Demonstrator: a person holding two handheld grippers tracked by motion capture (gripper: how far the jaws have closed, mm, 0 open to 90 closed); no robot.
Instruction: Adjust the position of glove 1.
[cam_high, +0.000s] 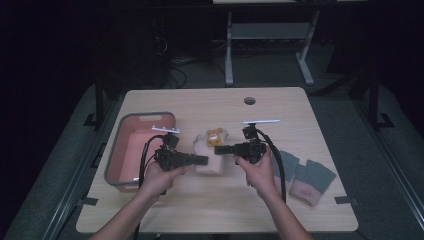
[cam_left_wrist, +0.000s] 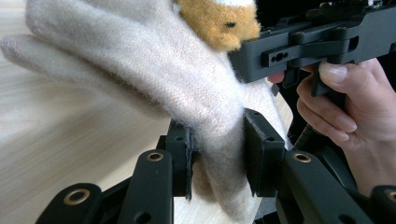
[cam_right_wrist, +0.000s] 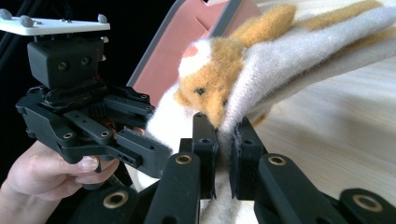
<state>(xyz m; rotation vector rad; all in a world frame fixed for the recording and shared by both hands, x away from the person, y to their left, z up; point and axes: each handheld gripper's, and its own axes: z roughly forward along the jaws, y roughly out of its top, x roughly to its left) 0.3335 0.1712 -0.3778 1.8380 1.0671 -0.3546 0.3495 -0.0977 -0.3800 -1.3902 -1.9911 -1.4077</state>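
A dark room surrounds a pale wooden table (cam_high: 280, 200). In the high view, a pink bin with a grey rim (cam_high: 131, 150) sits at the left and a pair of grey gloves (cam_high: 306, 175) lies at the right. Between them, the left gripper (cam_high: 201, 160) and the right gripper (cam_high: 220, 149) point toward each other and both grip a cream knit glove (cam_high: 210, 162) with an orange plush patch, held over the table's middle.

In the left gripper view, the left gripper (cam_left_wrist: 218, 156) is clamped on a fold of the cream glove (cam_left_wrist: 154, 70), with the other gripper and the hand (cam_left_wrist: 348, 100) holding it just beyond.

In the right gripper view, the right gripper (cam_right_wrist: 225, 140) pinches the glove's edge (cam_right_wrist: 299, 56) beside the orange patch, with the pink bin (cam_right_wrist: 177, 56) behind.
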